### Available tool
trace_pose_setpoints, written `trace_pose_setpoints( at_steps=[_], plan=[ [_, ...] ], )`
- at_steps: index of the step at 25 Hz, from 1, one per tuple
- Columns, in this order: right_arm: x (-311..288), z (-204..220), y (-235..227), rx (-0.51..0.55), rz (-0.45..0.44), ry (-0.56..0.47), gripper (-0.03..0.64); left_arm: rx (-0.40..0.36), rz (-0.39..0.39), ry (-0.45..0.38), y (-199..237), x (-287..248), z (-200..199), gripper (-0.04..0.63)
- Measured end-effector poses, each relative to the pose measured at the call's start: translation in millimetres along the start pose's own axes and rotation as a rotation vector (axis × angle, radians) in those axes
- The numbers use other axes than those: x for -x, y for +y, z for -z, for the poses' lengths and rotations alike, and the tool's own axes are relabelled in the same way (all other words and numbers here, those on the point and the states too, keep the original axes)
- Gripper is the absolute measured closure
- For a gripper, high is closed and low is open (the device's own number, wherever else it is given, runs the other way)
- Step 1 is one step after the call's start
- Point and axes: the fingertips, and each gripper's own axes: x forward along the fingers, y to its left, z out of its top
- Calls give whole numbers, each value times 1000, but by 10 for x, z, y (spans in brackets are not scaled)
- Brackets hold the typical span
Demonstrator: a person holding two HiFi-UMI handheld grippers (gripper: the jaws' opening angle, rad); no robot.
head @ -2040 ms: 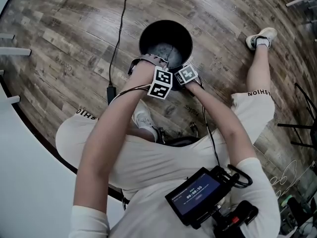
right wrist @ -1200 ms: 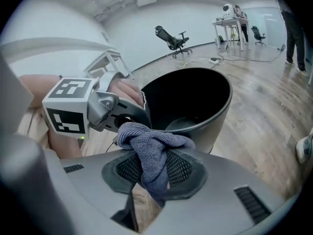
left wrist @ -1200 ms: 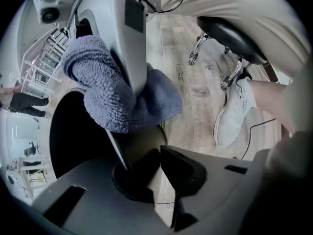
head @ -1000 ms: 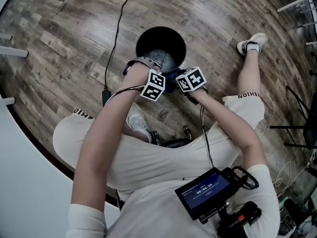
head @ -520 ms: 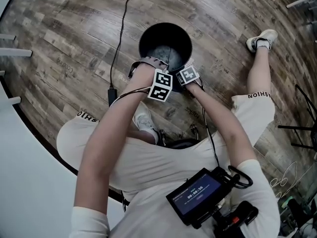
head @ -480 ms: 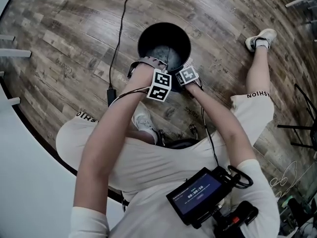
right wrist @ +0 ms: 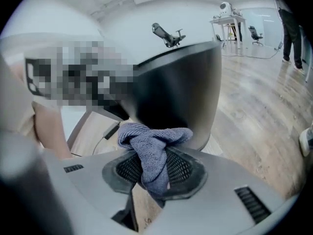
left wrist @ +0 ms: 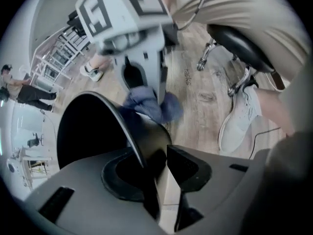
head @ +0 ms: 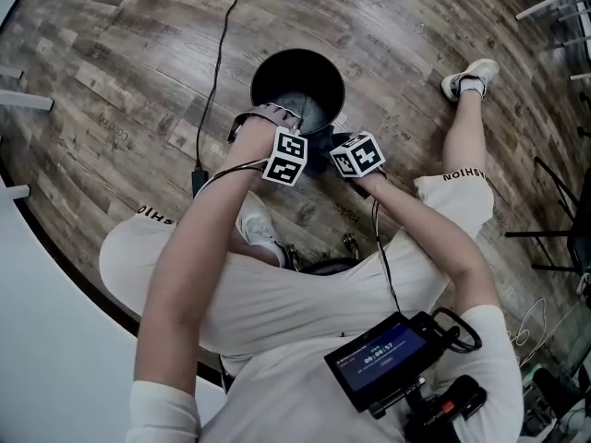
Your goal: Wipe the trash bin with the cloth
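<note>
Mid-wipe. The trash bin (head: 268, 67) stands upright on the wood floor (head: 111, 53). The right gripper (right wrist: 155, 173) pinches the blue-grey cloth (right wrist: 152, 153) just beside the bin's outer wall. The left gripper (left wrist: 161, 155) straddles the bin's rim; its jaws have just been opening and are spread, with the rim between them, unclamped. Next, probably re-clamp the rim, then drag the cloth round the wall.
</note>
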Motion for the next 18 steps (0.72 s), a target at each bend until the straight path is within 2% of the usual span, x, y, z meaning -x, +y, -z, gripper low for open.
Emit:
trace_pose_setpoints(
  at_steps=[2, 4, 6, 8, 13, 18],
  plan=[
    [231, -186, 145, 2, -17, -46, 508, -41, 8, 50, -46, -24, 110, 462],
    [422, -366, 248, 3, -22, -80, 508, -54, 26, 59, -106, -61, 135, 463],
    [519, -488, 285, 2, -20, -90, 508, -60, 27, 51, -120, -83, 113, 522],
    [525, -527, 275, -6, -19, -76, 508, -61, 26, 43, -104, -82, 94, 534],
    [197, -312, 76, -21, -4, -19, 508, -54, 40, 15, -115, -78, 27, 540],
    [-425, 83, -270, -2, 45, 81, 508, -4, 36, -13, -66, -82, -53, 537]
  ],
)
